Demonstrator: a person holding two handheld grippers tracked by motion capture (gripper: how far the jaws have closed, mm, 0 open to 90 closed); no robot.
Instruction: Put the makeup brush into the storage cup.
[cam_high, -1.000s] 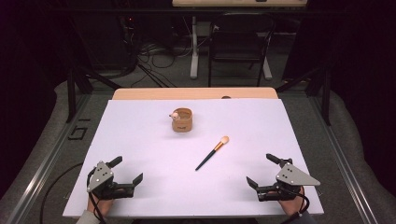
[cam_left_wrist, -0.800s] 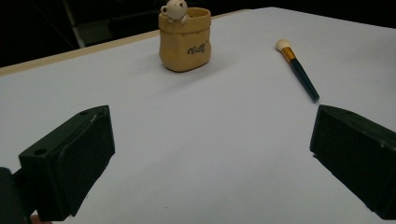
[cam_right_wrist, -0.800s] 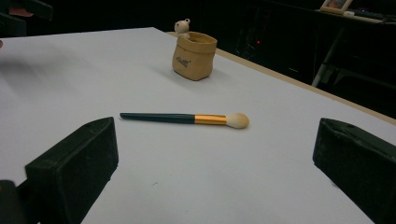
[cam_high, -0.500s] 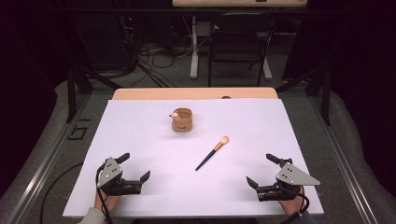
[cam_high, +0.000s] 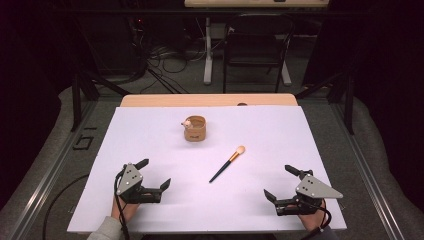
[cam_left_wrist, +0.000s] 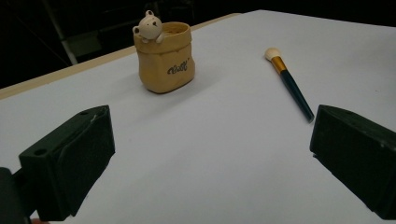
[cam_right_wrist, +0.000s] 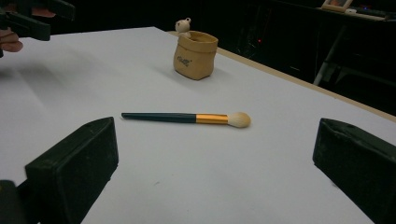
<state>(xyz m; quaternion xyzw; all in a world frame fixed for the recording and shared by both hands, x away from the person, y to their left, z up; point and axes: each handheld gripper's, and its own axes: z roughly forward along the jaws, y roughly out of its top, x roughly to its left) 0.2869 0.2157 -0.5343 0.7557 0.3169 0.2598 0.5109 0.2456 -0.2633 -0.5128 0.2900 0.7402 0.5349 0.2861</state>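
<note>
The left gripper (cam_high: 153, 176) and right gripper (cam_high: 281, 183) hover with jaws spread wide and empty above the white surface (cam_high: 150, 135). A makeup brush (cam_high: 227, 163) lies between them; at its 11 o'clock stands a bear-topped pot (cam_high: 194, 129).

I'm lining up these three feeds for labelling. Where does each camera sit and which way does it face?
High view: above the person's side, looking forward and down at the table; left claw, right claw.
Left gripper view: rides the left claw, open jaws aimed at the bear pot.
Right gripper view: rides the right claw, open jaws framing the brush.
All three share pot and brush.
</note>
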